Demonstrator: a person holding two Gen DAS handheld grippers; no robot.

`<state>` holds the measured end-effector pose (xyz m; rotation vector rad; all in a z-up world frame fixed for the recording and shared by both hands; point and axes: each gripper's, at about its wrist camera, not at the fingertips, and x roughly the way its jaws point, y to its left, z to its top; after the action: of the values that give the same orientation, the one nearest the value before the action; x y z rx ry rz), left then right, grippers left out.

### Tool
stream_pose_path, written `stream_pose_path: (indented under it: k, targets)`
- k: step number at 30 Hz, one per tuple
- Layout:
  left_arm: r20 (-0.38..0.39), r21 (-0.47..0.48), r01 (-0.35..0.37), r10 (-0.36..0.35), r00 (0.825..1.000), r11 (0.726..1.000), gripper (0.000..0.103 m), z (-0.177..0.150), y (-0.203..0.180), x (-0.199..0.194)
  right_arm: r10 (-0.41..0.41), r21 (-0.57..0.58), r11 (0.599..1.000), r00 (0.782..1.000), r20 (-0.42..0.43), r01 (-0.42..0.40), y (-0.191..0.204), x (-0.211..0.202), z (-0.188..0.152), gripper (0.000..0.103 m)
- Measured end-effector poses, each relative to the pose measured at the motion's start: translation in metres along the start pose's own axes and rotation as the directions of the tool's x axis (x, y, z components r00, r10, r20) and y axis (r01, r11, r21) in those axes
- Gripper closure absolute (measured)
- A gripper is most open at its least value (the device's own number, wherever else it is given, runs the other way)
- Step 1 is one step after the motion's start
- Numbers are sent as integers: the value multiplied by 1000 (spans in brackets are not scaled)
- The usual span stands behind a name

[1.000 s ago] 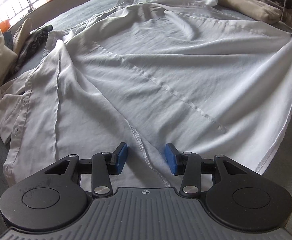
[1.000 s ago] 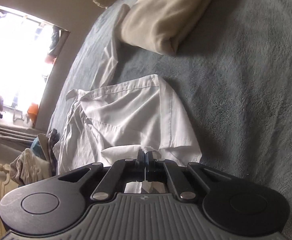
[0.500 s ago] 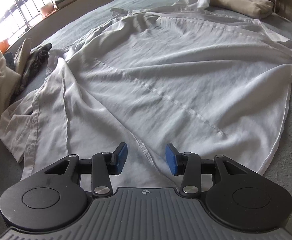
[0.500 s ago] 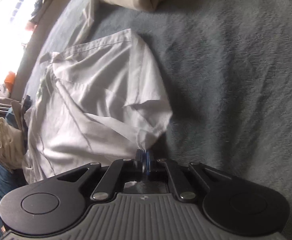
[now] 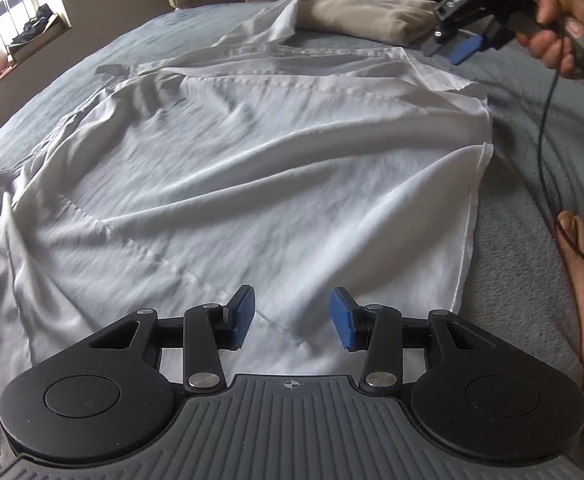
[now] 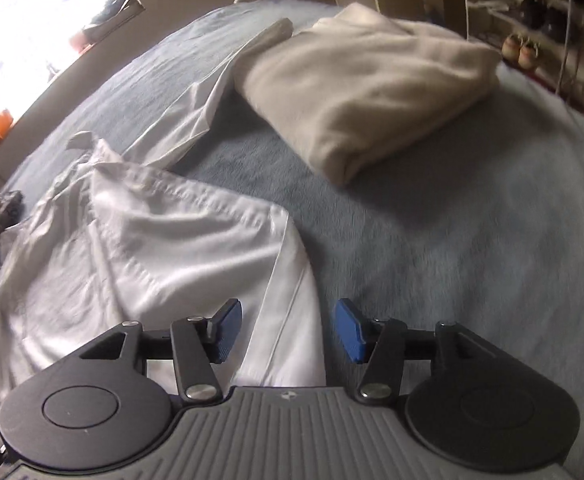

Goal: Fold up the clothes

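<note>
Now, shirt: it lies spread and rumpled on the bed, touched by neither tool.
Left gripper: your fingers gape wide over the near hem, holding nothing.
Right gripper: wide apart too, empty, at the shirt's right edge.
Risk: grabbing a wrinkle would likely fold creases in.
Nearby: the folded beige cloth pins a sleeve; your foot and cable crowd the right.
</note>
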<state>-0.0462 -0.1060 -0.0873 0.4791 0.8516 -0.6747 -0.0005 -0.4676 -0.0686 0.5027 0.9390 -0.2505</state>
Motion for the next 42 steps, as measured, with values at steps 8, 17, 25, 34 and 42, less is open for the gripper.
stream_pose_path:
  k: [8,17,25,34,42]
  targets:
    - [-55,-18,59,-60,997,998,61,-8,-12,7,-4,-65,998,1000,-4,4,2,36,11,97]
    - [-88,-27,75,-77,993,997,60,-7,-12,12,-40,-32,998,975,219,48,-11,-14,38,100]
    - [-102,-13,69,-70,992,998,60,-11,-15,13,-211,42,977,944,252,207,-43,8,56,100]
    - [-110,-14,67,-68,992,998,60,-12,-17,14,-334,134,941,913,234,310,-74,7,66,76]
    - [-124,-12,74,-75,989,997,59,-10,-18,16,72,-149,987,990,120,-54,-39,-39,42,74]
